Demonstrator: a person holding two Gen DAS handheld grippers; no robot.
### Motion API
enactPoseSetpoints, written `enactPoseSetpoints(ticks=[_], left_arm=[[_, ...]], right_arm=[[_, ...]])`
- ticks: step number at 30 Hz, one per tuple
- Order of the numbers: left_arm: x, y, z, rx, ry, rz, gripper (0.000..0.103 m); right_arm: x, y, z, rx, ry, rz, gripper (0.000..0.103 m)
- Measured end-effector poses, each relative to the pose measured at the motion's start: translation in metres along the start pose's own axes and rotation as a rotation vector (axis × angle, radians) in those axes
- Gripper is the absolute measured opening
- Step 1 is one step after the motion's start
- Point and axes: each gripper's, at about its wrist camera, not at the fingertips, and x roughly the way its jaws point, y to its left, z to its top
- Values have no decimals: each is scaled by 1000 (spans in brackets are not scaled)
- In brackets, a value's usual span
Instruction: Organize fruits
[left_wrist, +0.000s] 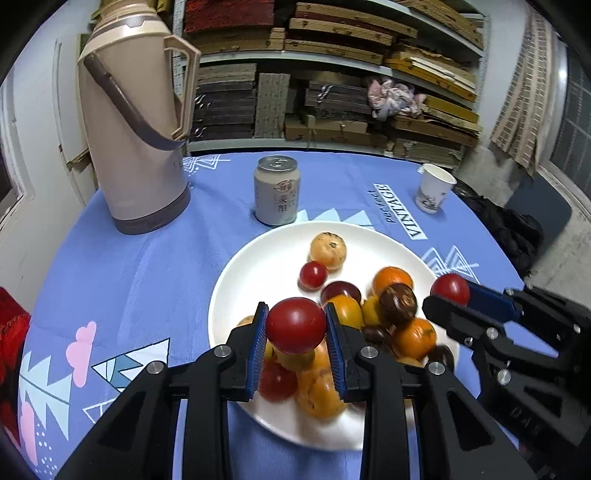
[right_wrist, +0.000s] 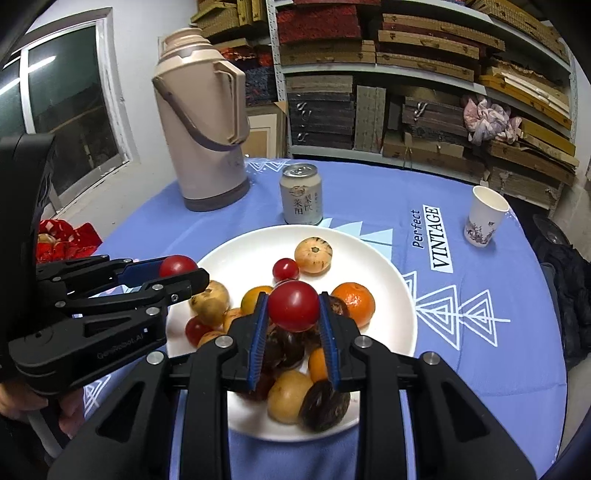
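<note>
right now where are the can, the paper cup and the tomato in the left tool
can (left_wrist: 277, 197), left wrist view, middle of its label
paper cup (right_wrist: 484, 218), right wrist view, its side wall
tomato (left_wrist: 295, 325), left wrist view, its front

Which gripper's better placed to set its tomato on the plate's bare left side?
Left, probably: the left gripper with its round red tomato hangs by the white plate's left rim; the right gripper is above the fruit pile.

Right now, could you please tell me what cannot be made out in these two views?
- Fruit at the near side of the white plate: left wrist view, hidden behind the left gripper and its red tomato, partly blurred.
- Dark fruit: right wrist view, blurred, kind unclear.
- Red cloth: cut off by the left gripper's body.
</note>
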Motion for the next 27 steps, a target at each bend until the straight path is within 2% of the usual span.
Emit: enactPoseSetpoints(ticks=[10, 11, 13, 14, 15, 17, 20, 25, 27], left_arm=[[16, -2, 10, -8, 24, 44, 31], [17, -1, 11, -13, 25, 49, 34], [18, 1, 12, -31, 20, 104, 60], [18, 5, 13, -51, 19, 160, 81], [16, 10, 13, -71, 7, 174, 88], [12, 16, 11, -85, -2, 137, 88], [10, 18, 7, -85, 12, 126, 88], [2, 15, -3, -72, 20, 112, 92], [-2, 14, -8, -57, 27, 119, 96]], right_arm=[[27, -2, 5, 24, 29, 0, 27], [29, -2, 6, 28, 29, -2, 29], [30, -4, 6, 31, 21, -15, 31], [30, -6, 5, 38, 19, -17, 31], [30, -8, 4, 46, 21, -12, 35], [27, -11, 2, 56, 20, -7, 41], [22, -11, -5, 47, 19, -4, 42], [3, -6, -15, 34, -7, -20, 54], [-9, -3, -21, 24, -31, -40, 74]])
